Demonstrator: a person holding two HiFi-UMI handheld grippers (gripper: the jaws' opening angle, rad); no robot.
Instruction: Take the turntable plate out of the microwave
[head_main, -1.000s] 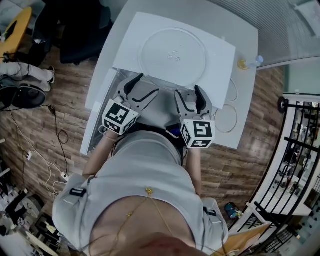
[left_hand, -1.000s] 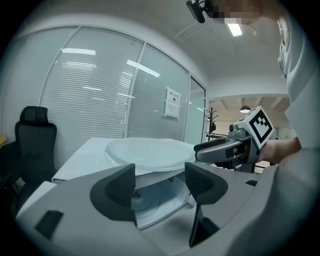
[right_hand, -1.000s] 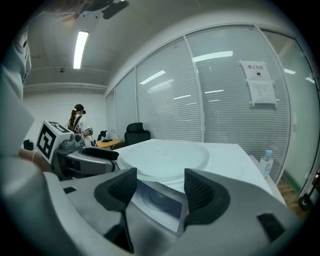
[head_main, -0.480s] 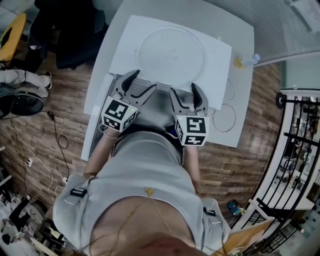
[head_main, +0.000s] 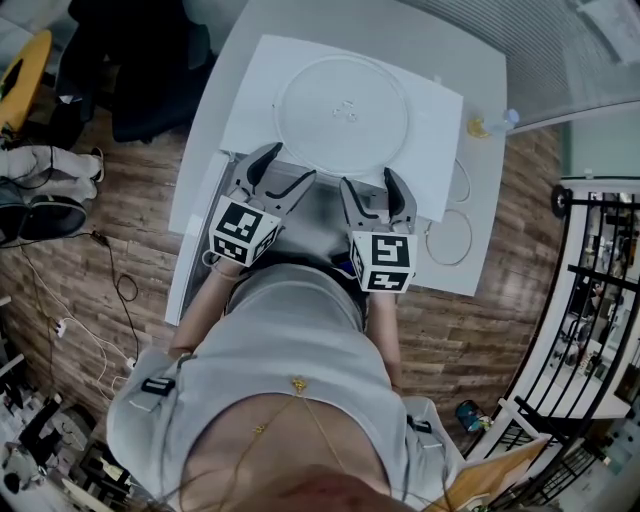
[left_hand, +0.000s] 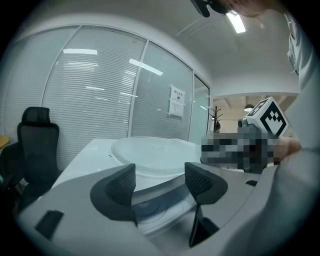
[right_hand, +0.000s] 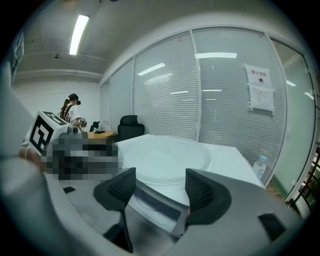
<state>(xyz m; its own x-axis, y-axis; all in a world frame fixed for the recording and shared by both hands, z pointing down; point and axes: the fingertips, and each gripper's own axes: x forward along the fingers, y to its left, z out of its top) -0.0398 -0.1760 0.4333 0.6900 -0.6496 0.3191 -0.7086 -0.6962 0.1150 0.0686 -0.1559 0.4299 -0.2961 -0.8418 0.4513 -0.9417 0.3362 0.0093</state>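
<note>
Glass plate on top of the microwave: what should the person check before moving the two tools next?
1. The turntable plate lies flat on top of the microwave: ok.
2. The plate sits inside the top's edges, not hanging over: ok.
3. The left tool is open and empty: ok.
4. The right tool is open and empty: ok.
5. Both tools are apart from the plate: ok.
6. The inside of the microwave is empty: cannot tell, no view shows it clearly.
</note>
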